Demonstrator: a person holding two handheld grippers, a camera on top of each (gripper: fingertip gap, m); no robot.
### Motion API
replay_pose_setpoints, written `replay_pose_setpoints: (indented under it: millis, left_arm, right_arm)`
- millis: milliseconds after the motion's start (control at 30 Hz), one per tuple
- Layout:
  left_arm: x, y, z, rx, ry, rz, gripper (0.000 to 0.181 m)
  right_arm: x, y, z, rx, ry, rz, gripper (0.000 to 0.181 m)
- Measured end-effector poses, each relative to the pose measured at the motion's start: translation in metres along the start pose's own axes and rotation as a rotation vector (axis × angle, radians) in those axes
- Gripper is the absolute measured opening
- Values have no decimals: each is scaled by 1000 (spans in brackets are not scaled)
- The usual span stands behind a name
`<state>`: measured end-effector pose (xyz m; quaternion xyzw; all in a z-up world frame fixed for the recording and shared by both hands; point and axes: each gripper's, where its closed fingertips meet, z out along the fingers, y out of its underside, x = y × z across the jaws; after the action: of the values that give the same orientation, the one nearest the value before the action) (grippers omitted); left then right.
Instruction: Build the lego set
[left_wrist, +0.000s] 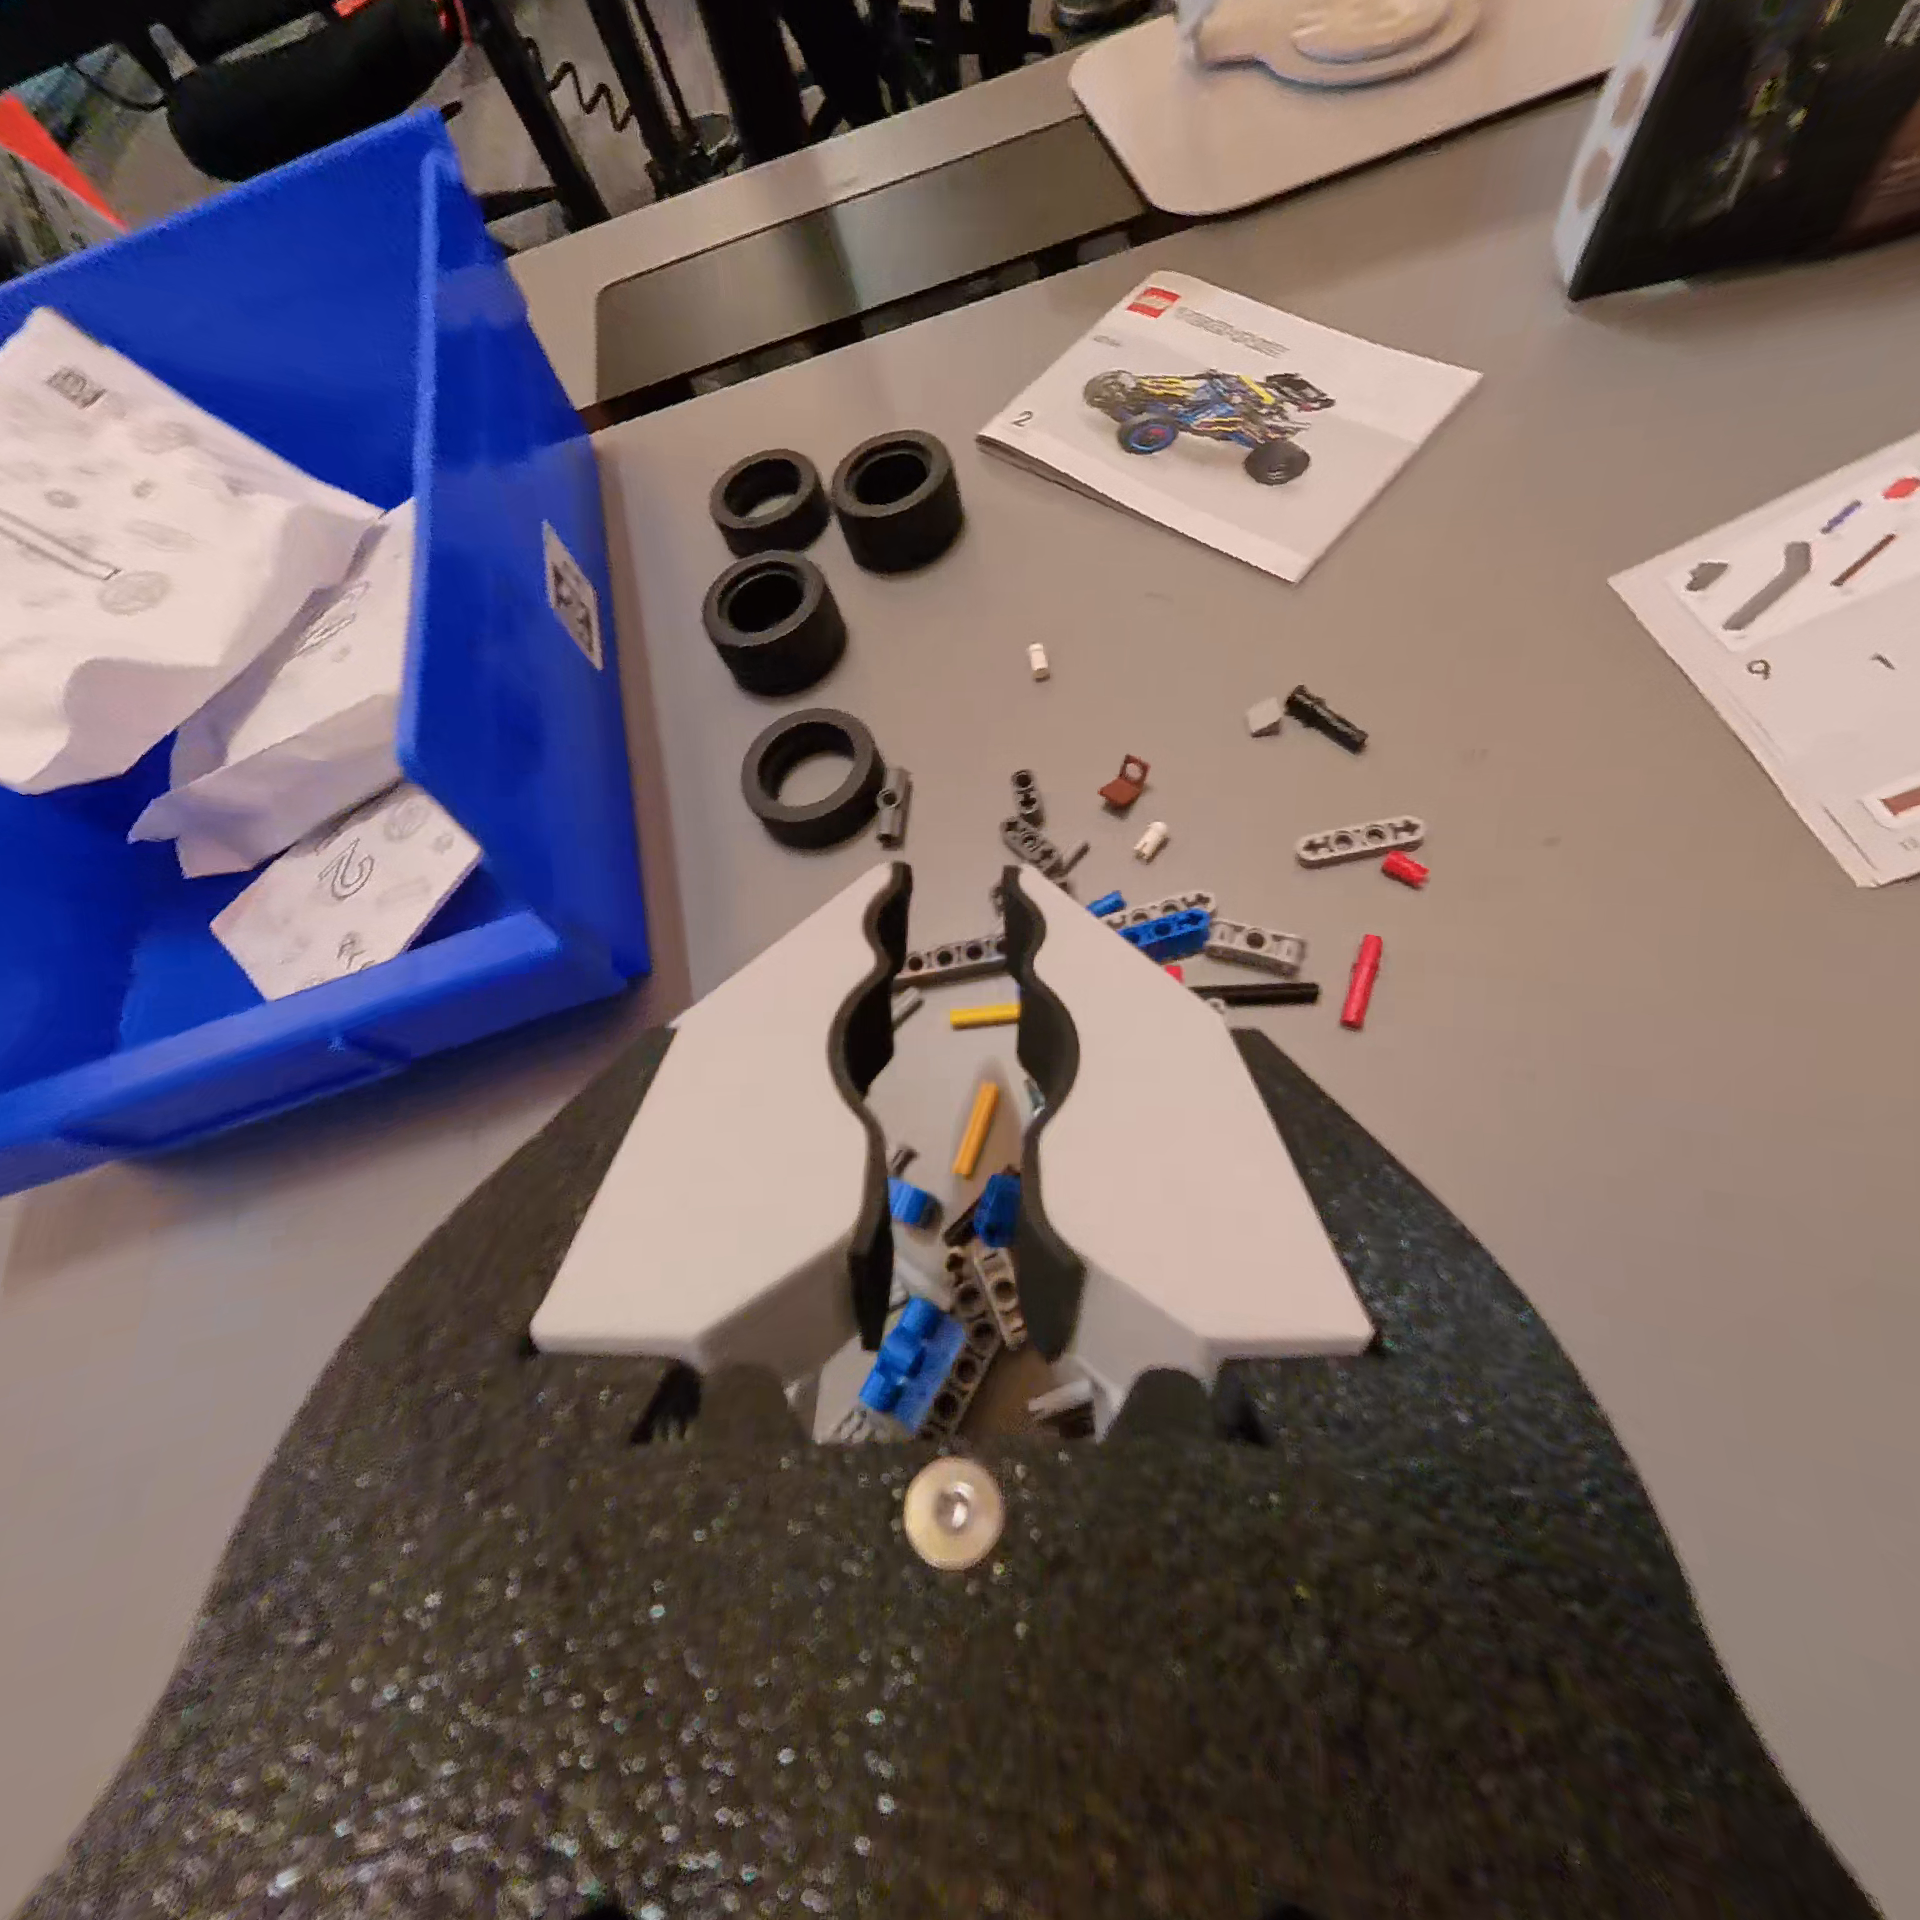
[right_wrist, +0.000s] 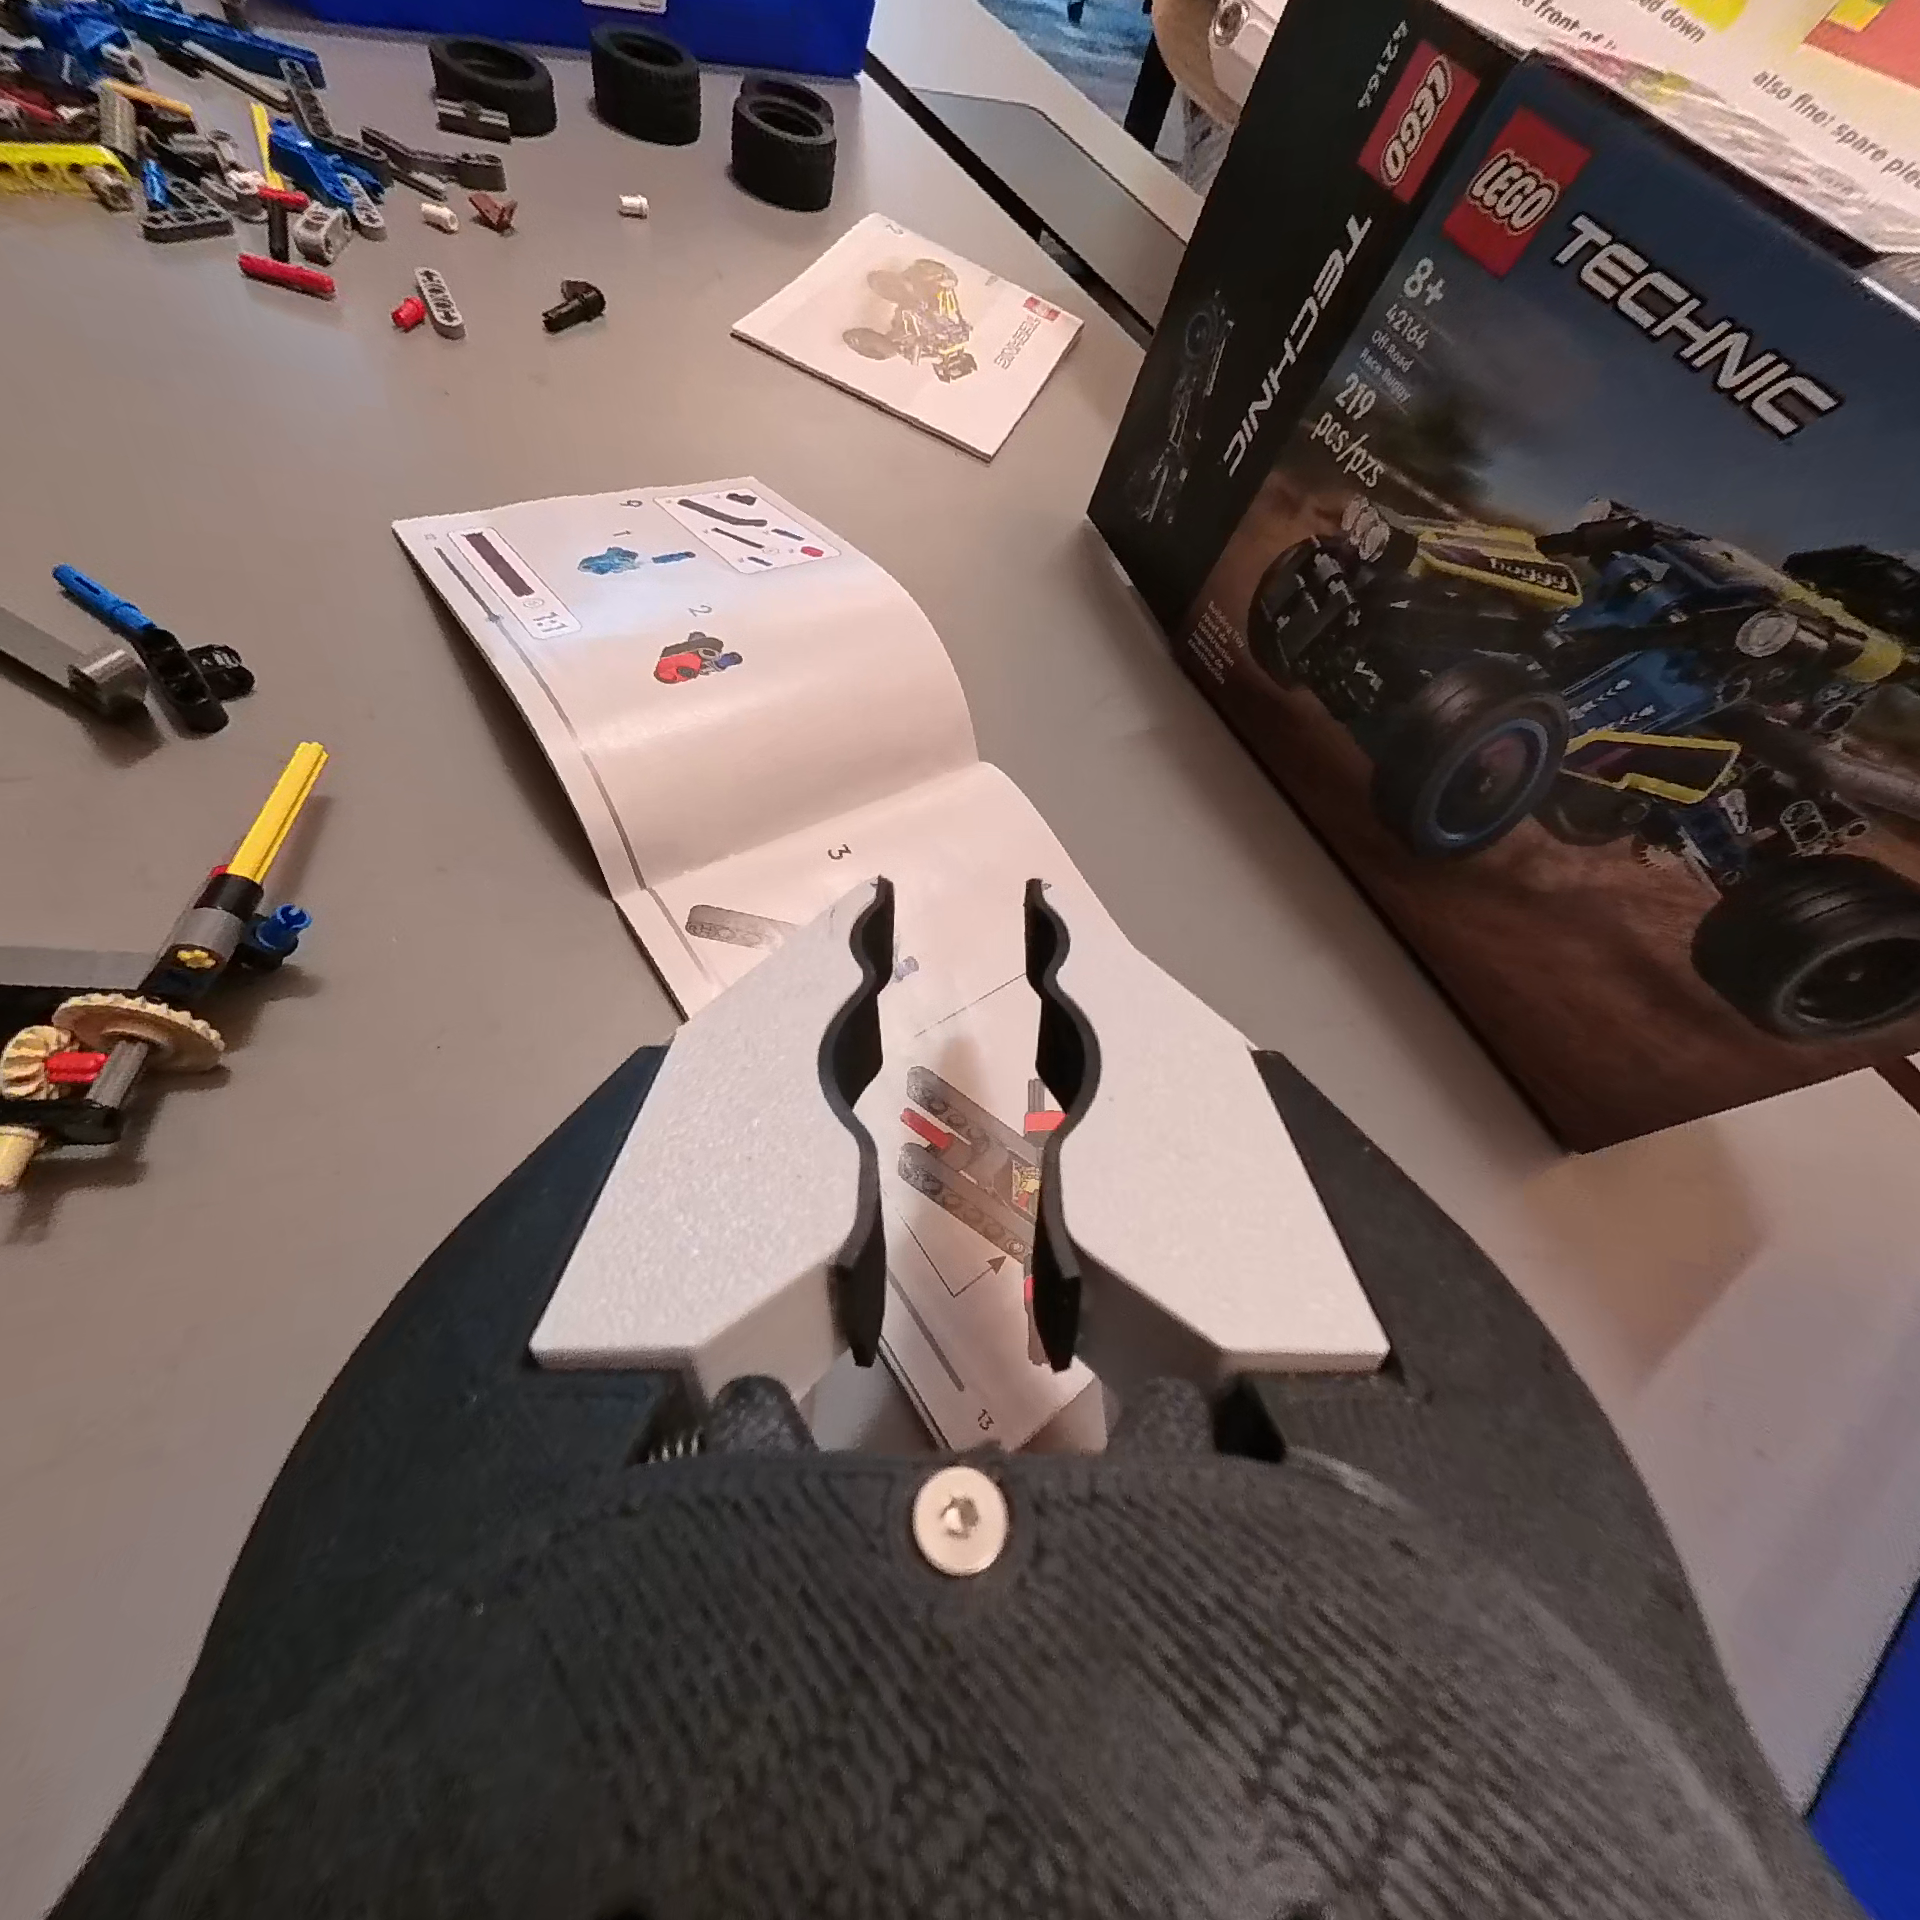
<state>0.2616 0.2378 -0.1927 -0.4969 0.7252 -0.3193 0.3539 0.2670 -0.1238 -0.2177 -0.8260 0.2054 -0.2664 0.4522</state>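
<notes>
Lego pieces (left_wrist: 1195, 925), a loose scatter of blue, grey, black, red and yellow plastic beams and pins, lie on the grey table (left_wrist: 1558, 1143) under and just beyond your left gripper (left_wrist: 956, 894), whose jaws stand slightly parted with nothing between them. At ten to eleven o'clock from its tips sit four black rubber tyres (left_wrist: 774, 623), with the blue plastic bin (left_wrist: 499, 520) of crumpled paper bags at nine. Your right gripper (right_wrist: 958, 899) hovers released over the open white instruction booklet (right_wrist: 727, 707). At two o'clock stands the printed cardboard set box (right_wrist: 1558, 623); at nine lies a part-built axle assembly (right_wrist: 125, 1029) with tan gears.
</notes>
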Motion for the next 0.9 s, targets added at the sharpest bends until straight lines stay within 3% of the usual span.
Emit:
replay_pose_setpoints:
  millis: [167,500,700,900]
  left_arm:
    - [-23,8,-9,35,-56,-71,36]
    - [-58,24,-38,37,-51,-128,20]
    - [-7,49,-50,-93,273,-12,18]
    - [18,84,-66,-237,383,183,12]
  right_arm:
    - [-1,3,2,-16,-2,-7,24]
    - [-1,7,5,-41,10,-13,30]
    - [0,11,6,-70,15,-16,32]
    - [-1,12,6,-75,18,-27,32]
